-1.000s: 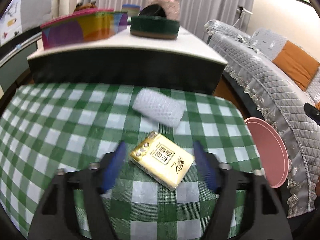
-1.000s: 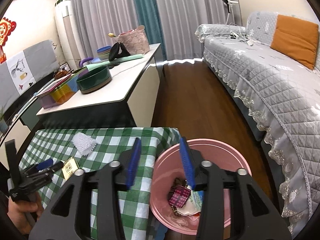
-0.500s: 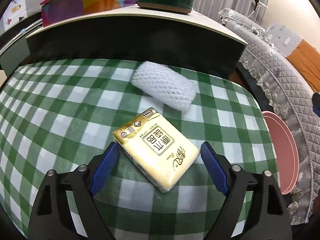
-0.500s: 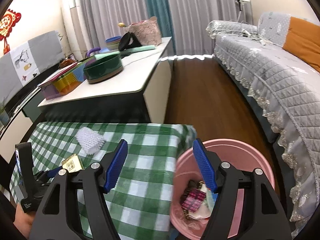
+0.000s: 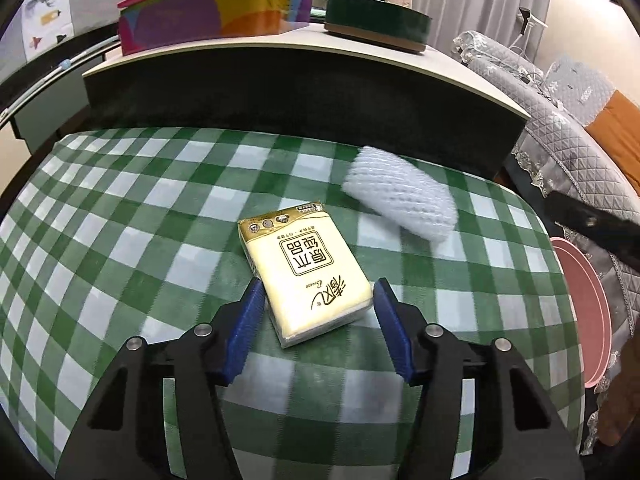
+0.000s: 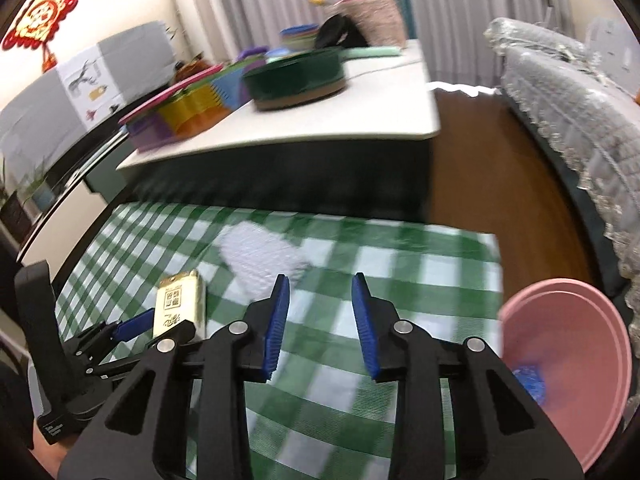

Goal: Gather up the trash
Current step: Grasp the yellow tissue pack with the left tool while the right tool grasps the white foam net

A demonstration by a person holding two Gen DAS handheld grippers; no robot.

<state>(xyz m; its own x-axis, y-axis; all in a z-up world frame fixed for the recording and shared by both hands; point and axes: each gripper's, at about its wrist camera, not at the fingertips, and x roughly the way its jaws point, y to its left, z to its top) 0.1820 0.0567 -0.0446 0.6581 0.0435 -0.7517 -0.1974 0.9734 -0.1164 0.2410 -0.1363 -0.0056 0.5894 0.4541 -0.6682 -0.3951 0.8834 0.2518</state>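
A yellow tissue pack (image 5: 306, 272) lies on the green checked cloth (image 5: 120, 248). My left gripper (image 5: 319, 286) straddles its near end. The jaws are closing, and a narrow gap still shows on each side of the pack. A white foam net (image 5: 400, 204) lies just behind the pack, to the right. In the right wrist view, my right gripper (image 6: 320, 320) hovers over the cloth, its jaws closing with nothing between them. The foam net (image 6: 260, 256) is just ahead of it to the left. The pack (image 6: 180, 304) and my left gripper (image 6: 160, 328) sit at the lower left there.
A pink bin (image 6: 568, 360) with some trash in it stands off the cloth's right edge. Behind the cloth is a white-topped low table (image 5: 304, 44) carrying a colourful box (image 5: 208, 16) and a green round tin (image 5: 376, 24). A grey sofa (image 6: 572, 100) runs along the right.
My left gripper moved forward and its jaws narrowed around the tissue pack. My right gripper swung left from over the pink bin to over the cloth, its jaws widening and then narrowing.
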